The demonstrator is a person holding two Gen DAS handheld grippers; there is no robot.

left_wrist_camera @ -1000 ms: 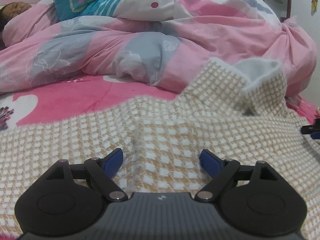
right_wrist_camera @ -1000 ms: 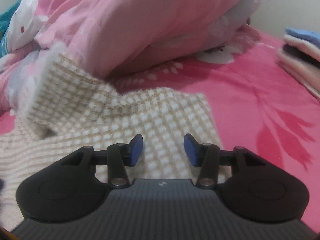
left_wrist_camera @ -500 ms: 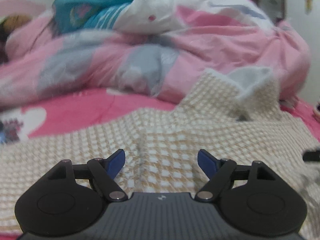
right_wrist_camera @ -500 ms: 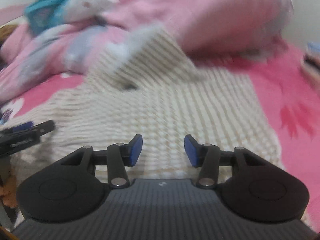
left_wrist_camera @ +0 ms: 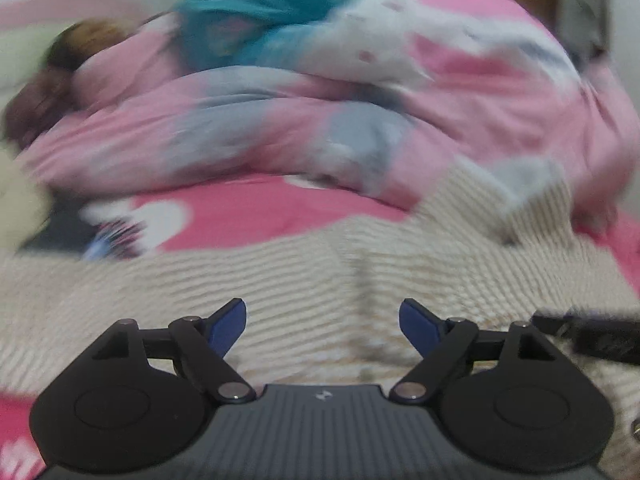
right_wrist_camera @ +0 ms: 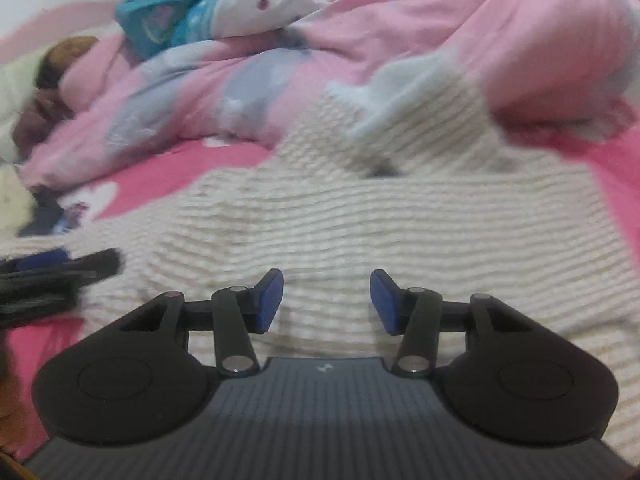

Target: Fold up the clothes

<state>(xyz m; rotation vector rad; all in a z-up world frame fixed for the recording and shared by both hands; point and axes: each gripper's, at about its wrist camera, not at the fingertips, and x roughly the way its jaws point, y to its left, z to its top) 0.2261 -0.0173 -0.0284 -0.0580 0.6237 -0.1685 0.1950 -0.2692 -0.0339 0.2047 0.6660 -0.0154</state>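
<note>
Cream-and-tan checked knit, one garment point(right_wrist_camera: 400, 220), is lying spread across the pink bed point(right_wrist_camera: 168, 172), its far corner resting against the heaped quilt point(right_wrist_camera: 480, 40). No fold is being made yet; a hold is being sought. The left tool point(left_wrist_camera: 322, 326) is being held wide, its jaws just reopened and empty; the right tool point(right_wrist_camera: 326, 300), one of two, is standing half-open, empty, just widened. Next, an edge needs pinching by each.

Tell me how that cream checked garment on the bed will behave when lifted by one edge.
The cream checked garment probably goes floppy and drapes: one part is already turned up against the pink duvet. Its fuzzy knit looks grippy rather than slippery, and likely light.
</note>
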